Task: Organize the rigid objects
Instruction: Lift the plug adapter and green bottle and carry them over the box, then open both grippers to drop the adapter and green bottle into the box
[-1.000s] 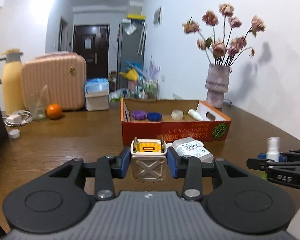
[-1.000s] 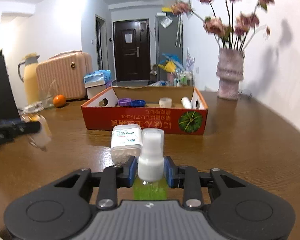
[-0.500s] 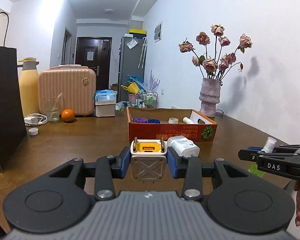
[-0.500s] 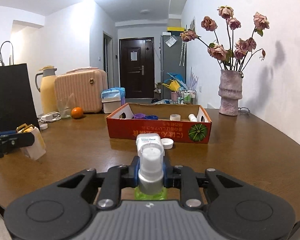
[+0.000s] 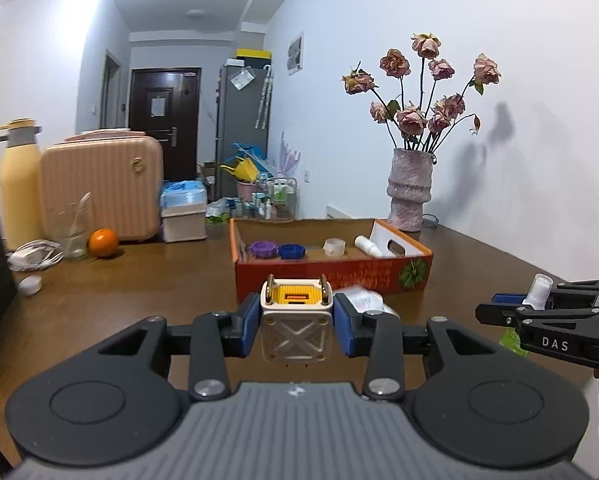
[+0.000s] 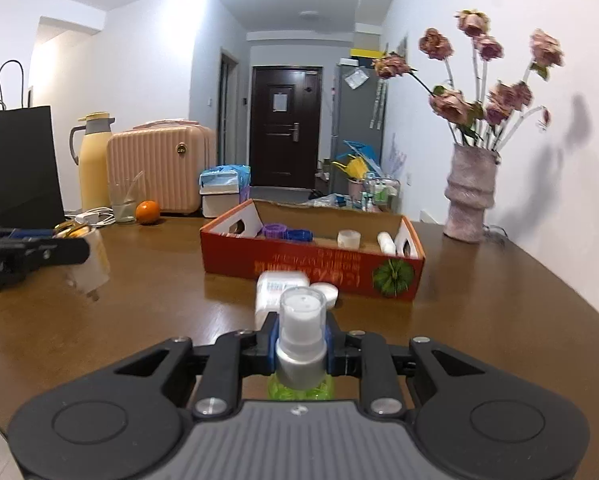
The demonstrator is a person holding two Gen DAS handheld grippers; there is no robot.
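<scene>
My left gripper is shut on a white and yellow charger cube, held above the wooden table. My right gripper is shut on a green spray bottle with a white pump cap. An orange cardboard box stands ahead, holding a purple lid, a blue lid, a clear cap and a white bottle. A white pill box and a white cap lie in front of the orange cardboard box. The right gripper shows at the right in the left wrist view.
A vase of dried roses stands behind the box on the right. A pink case, yellow flask, glass, orange and cables sit at the far left. A black bag stands left.
Both grippers have moved closer toward the box and sit a little lower; each still holds its object.
</scene>
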